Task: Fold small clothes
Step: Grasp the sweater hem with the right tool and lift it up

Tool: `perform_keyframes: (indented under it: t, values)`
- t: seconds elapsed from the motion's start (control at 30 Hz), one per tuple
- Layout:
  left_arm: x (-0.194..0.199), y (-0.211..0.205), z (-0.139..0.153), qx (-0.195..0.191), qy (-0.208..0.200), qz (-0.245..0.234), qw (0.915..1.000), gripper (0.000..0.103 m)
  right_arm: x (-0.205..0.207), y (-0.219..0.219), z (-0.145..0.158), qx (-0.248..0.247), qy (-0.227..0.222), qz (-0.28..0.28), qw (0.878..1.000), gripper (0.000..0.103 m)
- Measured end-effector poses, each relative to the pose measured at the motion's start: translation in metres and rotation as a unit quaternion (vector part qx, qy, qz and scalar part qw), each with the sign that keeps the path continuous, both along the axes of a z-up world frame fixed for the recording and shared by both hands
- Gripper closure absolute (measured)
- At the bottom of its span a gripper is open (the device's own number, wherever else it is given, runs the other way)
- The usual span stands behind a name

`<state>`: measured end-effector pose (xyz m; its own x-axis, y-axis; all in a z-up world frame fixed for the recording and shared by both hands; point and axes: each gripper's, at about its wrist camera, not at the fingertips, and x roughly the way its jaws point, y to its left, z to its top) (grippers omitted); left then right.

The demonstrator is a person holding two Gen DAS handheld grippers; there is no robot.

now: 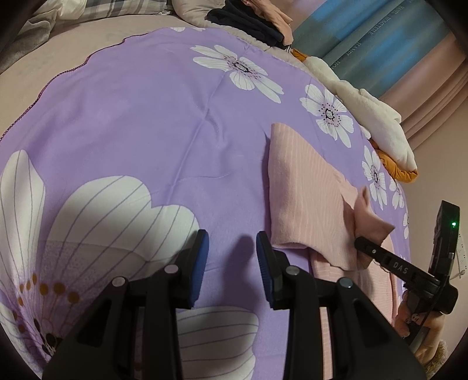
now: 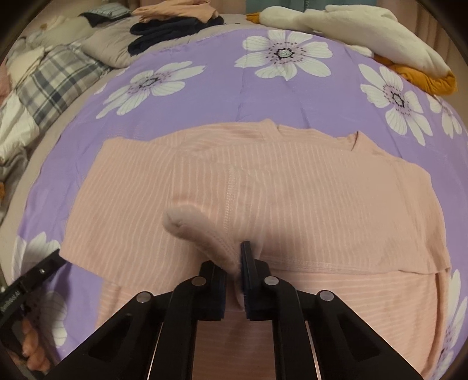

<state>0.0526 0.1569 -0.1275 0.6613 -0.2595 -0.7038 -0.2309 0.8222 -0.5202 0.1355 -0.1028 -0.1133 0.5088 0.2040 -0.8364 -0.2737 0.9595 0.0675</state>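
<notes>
Left wrist view: left hand-held gripper (image 1: 231, 257) hovers over the purple floral sheet (image 1: 146, 122) with its blue-padded fingers (image 1: 201, 254) spread apart and nothing between them. The pink striped garment (image 1: 304, 198) lies on the sheet to the right of the fingers, its near left corner just beside the right finger. The right hand-held gripper (image 1: 361, 242) enters from the lower right edge and pinches a raised flap of the pink fabric. A white plush item (image 1: 377, 122) lies over an orange cloth (image 1: 403, 172) at the far right edge of the bed. A stack of dark and peach clothes (image 1: 257, 20) sits at the far end.

Right wrist view: right hand-held gripper (image 2: 234, 274) is pressed together on a rolled, hemmed fold of the pink striped garment (image 2: 292, 181), lifted above the rest of the fabric. The garment is spread flat across the middle of the purple floral sheet (image 2: 204, 87), directly ahead of the fingers. Part of the left hand-held gripper (image 2: 32, 277) shows at the lower left edge, beside the garment's left border. Plaid bedding (image 2: 49, 84) lies at the far left.
</notes>
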Motion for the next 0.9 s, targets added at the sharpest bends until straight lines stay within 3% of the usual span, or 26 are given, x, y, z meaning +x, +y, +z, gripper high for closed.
perform_keyframes:
  t: [0.27,0.53,0.7,0.9]
  values:
    - [-0.001,0.0,0.0,-0.003,0.0,0.0,1.0,0.07,-0.006,-0.007,0.026,0.032,-0.033,-0.003,0.999,0.096]
    - [-0.001,0.0,0.0,-0.007,0.001,0.001,1.0,0.07,-0.008,-0.015,0.073,0.062,-0.089,0.0,0.994,0.096]
    - [-0.002,-0.002,0.001,0.001,0.0,0.0,1.0,0.07,-0.001,-0.014,0.094,0.026,-0.132,-0.016,0.991,0.097]
    - [-0.001,-0.003,0.003,0.001,0.005,0.001,1.0,0.07,0.006,-0.022,0.119,0.027,-0.168,-0.028,0.985,0.097]
